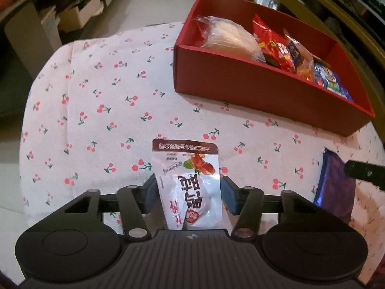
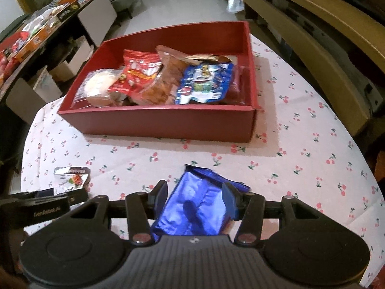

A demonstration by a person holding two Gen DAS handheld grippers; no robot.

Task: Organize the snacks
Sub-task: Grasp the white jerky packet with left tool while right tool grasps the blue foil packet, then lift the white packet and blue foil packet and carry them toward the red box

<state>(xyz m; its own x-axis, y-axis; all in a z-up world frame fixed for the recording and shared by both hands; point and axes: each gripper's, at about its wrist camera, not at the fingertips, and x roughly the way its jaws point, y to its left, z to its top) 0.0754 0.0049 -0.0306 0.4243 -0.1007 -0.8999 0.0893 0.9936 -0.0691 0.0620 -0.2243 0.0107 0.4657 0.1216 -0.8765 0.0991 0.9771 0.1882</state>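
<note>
On the cherry-print table (image 1: 101, 91), the left claw (image 1: 190, 187) grasps a white snack packet (image 1: 190, 183); the right claw (image 2: 196, 196) grasps a blue foil packet (image 2: 195, 204). Beyond stands the red box (image 2: 168, 122), holding more snacks (image 2: 154, 79).

Two matching black handheld grippers with blue-faced fingers

The left gripper (image 1: 189, 190) has a matte black ribbed body, a round black disc at 8 o'clock and another at 4 o'clock, and two angled black link arms pinned with silver round-head screws; its fingers (image 1: 151, 187) carry dark blue pads. The right gripper (image 2: 195, 193) is built alike, with a small pale emblem at centre. Seen from the right wrist view, the left unit's side bears pale "GenRobot.AI" lettering.
</note>
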